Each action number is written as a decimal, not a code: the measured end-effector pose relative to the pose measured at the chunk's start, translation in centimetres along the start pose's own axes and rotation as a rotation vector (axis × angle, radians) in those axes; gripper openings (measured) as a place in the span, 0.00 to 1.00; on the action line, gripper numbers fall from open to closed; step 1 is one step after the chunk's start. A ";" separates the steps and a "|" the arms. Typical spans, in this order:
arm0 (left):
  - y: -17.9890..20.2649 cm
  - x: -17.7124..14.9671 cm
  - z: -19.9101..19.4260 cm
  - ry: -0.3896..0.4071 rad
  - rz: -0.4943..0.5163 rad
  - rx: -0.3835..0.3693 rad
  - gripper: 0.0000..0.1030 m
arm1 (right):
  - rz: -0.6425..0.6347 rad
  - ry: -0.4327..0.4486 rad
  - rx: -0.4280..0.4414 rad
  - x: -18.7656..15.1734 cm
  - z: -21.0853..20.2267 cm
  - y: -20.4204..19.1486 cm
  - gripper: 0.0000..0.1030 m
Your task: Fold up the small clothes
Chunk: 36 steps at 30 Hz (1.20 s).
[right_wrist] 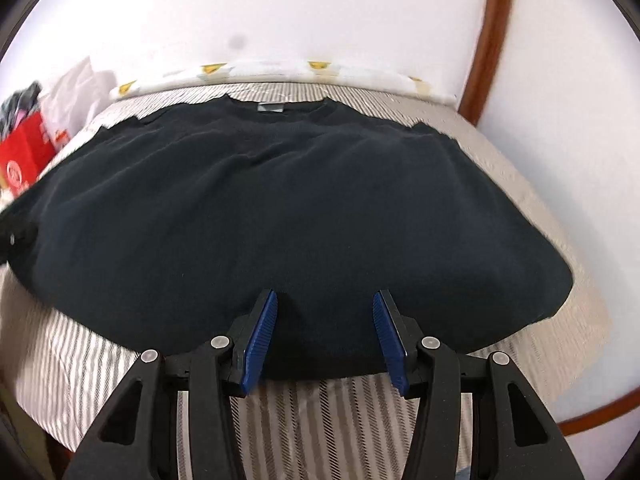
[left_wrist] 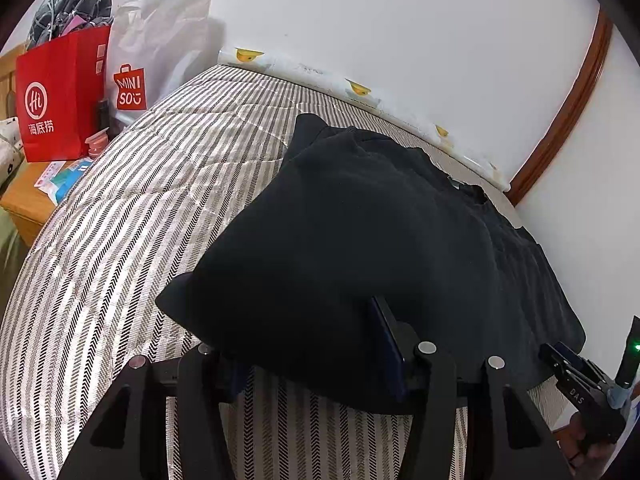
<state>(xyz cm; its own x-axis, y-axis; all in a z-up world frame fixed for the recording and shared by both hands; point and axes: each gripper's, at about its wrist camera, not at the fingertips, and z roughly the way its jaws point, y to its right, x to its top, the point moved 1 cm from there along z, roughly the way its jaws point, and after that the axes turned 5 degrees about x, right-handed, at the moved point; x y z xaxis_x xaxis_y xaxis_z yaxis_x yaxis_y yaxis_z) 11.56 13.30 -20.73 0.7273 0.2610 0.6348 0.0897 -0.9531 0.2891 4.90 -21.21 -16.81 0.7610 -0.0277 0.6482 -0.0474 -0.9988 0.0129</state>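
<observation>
Right wrist view: black T-shirt [right_wrist: 256, 200] spread flat on striped bedspread [right_wrist: 320, 412], collar at far edge toward wall. Right gripper [right_wrist: 325, 332] at near hem, blue pads [right_wrist: 262, 340] apart, hem cloth between them, no visible pinch. Left wrist view: left gripper [left_wrist: 316, 354] at shirt's near-left corner, cloth draped over fingers; grip state unclear. Red paper bag [left_wrist: 64, 96] on nightstand beyond bed.

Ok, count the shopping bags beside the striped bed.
2: a red paper bag stuffed with clothes on the wooden side table, and a white Miniso bag right behind it by the wall. Others may be hidden.
</observation>
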 end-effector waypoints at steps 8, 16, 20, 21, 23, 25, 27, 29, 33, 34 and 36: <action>0.0 0.0 0.0 0.000 -0.003 -0.002 0.49 | -0.065 0.030 -0.064 -0.6 0.0 -1.2 0.48; -0.1 0.0 0.0 0.002 -0.001 0.000 0.49 | -0.016 0.033 -0.026 -0.2 -0.4 -0.6 0.48; -0.1 0.0 0.0 0.001 -0.002 -0.002 0.49 | -0.029 0.070 -0.014 0.2 -0.6 -1.2 0.48; -0.1 0.0 0.0 0.001 -0.002 -0.002 0.49 | -0.037 0.068 -0.020 0.2 -0.4 -1.5 0.48; -0.1 0.0 0.0 0.001 -0.005 -0.003 0.49 | -0.052 0.059 -0.033 0.2 0.1 -1.8 0.48; -0.1 0.0 0.0 -0.002 -0.007 -0.002 0.49 | -0.064 0.063 -0.044 0.0 0.2 -2.0 0.48; -0.1 0.0 -0.1 -0.002 -0.011 -0.001 0.49 | -0.075 0.062 -0.047 -0.1 0.1 -2.0 0.48; -0.2 0.0 -0.1 -0.003 -0.021 0.001 0.47 | -0.091 0.059 -0.042 -0.2 -0.1 -2.1 0.48; 0.1 -0.1 -0.3 -0.008 -0.030 0.012 0.38 | -0.165 0.039 -0.050 -0.9 -0.3 -2.4 0.48; 0.3 0.0 -0.4 -0.008 -0.025 0.024 0.32 | -0.174 0.043 -0.054 -1.0 -0.5 -2.3 0.48; 1.0 0.3 -0.8 -0.004 -0.003 0.062 0.23 | -0.169 0.057 -0.041 -1.1 -1.2 -1.9 0.48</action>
<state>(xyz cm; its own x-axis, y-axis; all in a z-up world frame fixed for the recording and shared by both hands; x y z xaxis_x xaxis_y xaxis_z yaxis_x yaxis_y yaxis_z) 11.36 12.59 -19.65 0.7295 0.2631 0.6314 0.1338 -0.9601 0.2455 3.38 -19.26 -16.66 0.7224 0.1443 0.6762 0.0514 -0.9865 0.1556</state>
